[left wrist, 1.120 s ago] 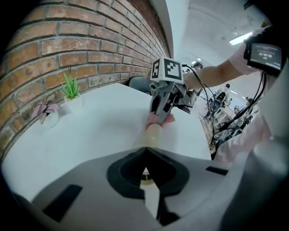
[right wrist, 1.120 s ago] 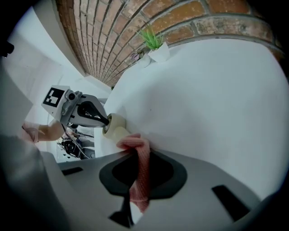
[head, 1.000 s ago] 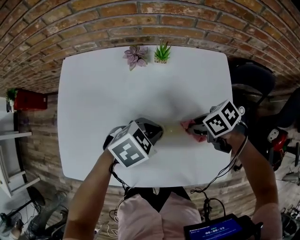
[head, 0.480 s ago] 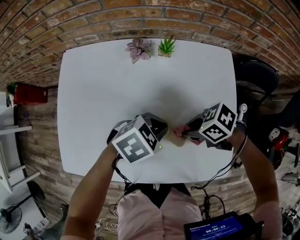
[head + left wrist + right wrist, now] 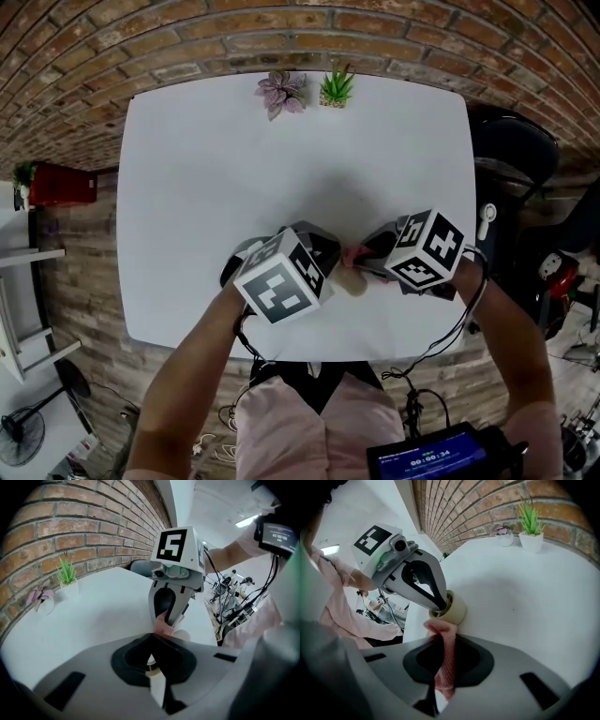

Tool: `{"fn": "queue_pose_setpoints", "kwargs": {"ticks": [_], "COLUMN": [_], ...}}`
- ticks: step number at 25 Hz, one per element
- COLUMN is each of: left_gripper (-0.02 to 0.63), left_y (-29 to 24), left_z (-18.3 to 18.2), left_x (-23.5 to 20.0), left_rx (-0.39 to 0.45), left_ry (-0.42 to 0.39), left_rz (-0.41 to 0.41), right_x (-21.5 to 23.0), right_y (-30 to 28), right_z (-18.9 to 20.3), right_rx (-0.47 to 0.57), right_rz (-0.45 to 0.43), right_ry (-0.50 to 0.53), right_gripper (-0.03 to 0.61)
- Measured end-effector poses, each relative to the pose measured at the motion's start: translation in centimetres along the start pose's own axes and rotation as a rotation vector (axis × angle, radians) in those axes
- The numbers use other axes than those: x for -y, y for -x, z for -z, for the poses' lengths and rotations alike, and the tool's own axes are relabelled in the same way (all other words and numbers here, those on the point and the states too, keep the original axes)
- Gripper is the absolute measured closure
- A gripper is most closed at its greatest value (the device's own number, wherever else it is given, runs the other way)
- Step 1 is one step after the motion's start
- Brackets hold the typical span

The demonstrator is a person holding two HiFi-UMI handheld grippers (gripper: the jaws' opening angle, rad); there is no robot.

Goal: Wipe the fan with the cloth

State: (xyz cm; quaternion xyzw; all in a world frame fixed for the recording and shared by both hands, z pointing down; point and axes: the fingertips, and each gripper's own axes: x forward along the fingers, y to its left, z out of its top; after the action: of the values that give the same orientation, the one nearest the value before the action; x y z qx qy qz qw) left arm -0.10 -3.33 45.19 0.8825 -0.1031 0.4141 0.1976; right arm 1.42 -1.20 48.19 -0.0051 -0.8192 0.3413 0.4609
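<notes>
At the near middle of the table, my left gripper is closed on the rim of the fan, a small cream round unit. My right gripper pinches the pink cloth, which touches the fan. The fan is probably light, rigid and smooth, so hold it by the rim. The cloth is limp, so grip it short.

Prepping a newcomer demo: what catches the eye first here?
Two cube-topped grippers meet low on the white table: the left gripper is shut on a small cream fan, and the right gripper holds a pink cloth against it. Two small plants stand at the far edge by the brick wall.
</notes>
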Motion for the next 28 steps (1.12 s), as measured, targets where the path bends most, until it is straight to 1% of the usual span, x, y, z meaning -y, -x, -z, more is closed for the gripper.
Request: {"fn": "queue_pose_setpoints", "kwargs": {"ticks": [5,8,12,15,21,24,28], "left_gripper": [0.603,0.603,0.603,0.603,0.603,0.603,0.603], "left_y": [-0.1,0.0,0.0,-0.1,-0.3,-0.4,-0.4], "left_z": [0.1,0.2,0.1,0.2,0.3,0.3,0.1], "left_x": [0.0,0.1,0.2,0.5,0.6,0.6,0.6], "left_rx": [0.01,0.007,0.007,0.003,0.001,0.003,0.01], "left_ry": [0.017,0.018,0.007,0.008,0.011,0.013,0.011], "left_rz": [-0.004,-0.004,-0.028,-0.024,-0.037,-0.042,-0.054], "right_x": [-1.0,-2.0,-3.1,-3.9,-5.8,-6.9,-8.1], "right_y": [0.0,0.1,0.3,0.2,0.0,0.2,0.6], "right_z": [0.6,1.1,1.9,2.6,4.1,4.4,3.7], "right_rx": [0.016,0.025,0.037,0.041,0.014,0.005,-0.007], "right_rz": [0.038,0.035,0.034,0.041,0.039,0.041,0.067], "right_ry": [0.05,0.062,0.063,0.07,0.11,0.142,0.221], "right_gripper": [0.541,0.541,0.541,0.541,0.541,0.541,0.541]}}
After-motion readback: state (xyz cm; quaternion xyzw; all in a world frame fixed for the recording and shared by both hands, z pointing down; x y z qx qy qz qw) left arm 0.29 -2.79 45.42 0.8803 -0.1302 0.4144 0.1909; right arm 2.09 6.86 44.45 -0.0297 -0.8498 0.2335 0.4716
